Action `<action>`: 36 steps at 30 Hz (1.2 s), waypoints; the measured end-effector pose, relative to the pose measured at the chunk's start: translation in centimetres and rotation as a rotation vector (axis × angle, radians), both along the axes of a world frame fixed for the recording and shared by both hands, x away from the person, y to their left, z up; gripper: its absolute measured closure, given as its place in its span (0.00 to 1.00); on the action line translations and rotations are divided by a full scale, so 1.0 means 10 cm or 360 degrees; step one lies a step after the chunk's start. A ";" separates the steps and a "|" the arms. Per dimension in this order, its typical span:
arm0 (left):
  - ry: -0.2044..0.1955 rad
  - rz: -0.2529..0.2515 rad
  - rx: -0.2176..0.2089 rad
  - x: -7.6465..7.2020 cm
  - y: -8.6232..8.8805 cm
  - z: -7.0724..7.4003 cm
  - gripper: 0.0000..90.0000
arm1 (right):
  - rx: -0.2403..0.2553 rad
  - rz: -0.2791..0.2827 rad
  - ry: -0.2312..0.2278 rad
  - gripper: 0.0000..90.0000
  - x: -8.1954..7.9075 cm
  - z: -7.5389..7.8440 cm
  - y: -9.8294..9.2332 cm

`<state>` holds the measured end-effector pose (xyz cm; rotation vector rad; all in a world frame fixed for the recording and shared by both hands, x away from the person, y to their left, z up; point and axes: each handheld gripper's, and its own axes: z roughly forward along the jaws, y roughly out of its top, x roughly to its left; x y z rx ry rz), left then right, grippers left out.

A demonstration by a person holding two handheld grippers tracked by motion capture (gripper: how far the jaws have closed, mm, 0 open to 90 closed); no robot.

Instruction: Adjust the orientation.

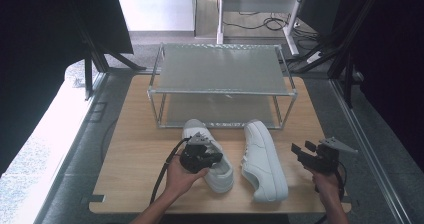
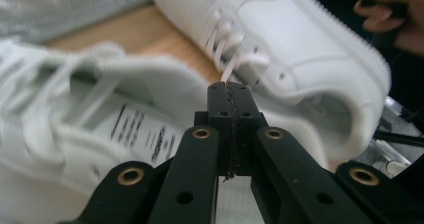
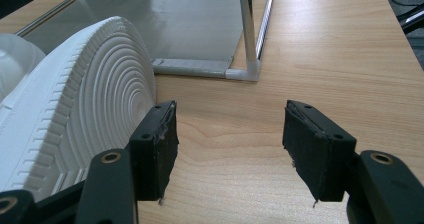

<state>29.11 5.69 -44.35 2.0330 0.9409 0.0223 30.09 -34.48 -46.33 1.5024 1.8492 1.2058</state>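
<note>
Two white leather-look sneakers, left (image 1: 212, 156) and right (image 1: 264, 159), centre frame, long axes toward the wire rack (image 1: 220, 84); left gripper (image 2: 231, 104) closed empty, right gripper (image 3: 227, 149) wide.

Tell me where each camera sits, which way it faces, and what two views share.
High view: above the near table edge, facing forward and down at two shoes and the rack; both forearms, hands and claws show.
Left gripper view: on the left claw, jaws shut, facing both shoes; the other hand shows.
Right gripper view: on the right claw, jaws open, facing the rack past a sole.
Shared: the right shoe lying on its side, its sole towards the right claw.
</note>
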 end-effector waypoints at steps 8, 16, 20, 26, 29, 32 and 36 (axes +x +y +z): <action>0.0085 0.0013 0.0008 -0.02 0.09 -0.16 1.00 | -0.0015 0.0009 0.0023 0.43 0.01 -0.02 0.02; 0.0093 0.0030 -0.0005 -0.12 0.28 -0.16 1.00 | -0.0016 0.0009 0.0028 0.43 0.00 -0.03 0.02; 0.0098 0.0033 0.0000 -0.18 0.40 -0.16 1.00 | -0.0012 0.0005 0.0019 0.43 0.00 -0.01 0.01; 0.0118 0.0086 -0.0007 -0.24 0.67 -0.16 1.00 | -0.0005 -0.0006 0.0014 0.43 0.00 0.00 0.00; 0.0119 0.0097 -0.0010 -0.25 0.75 -0.17 1.00 | -0.0007 -0.0002 0.0019 0.43 0.00 0.00 -0.01; 0.0125 0.0118 -0.0022 -0.27 0.83 -0.17 1.00 | -0.0007 -0.0002 0.0017 0.43 0.00 0.00 0.00; 0.0037 0.0069 -0.0113 -0.32 0.85 -0.08 0.94 | -0.0009 0.0004 0.0008 0.43 -0.01 0.01 0.02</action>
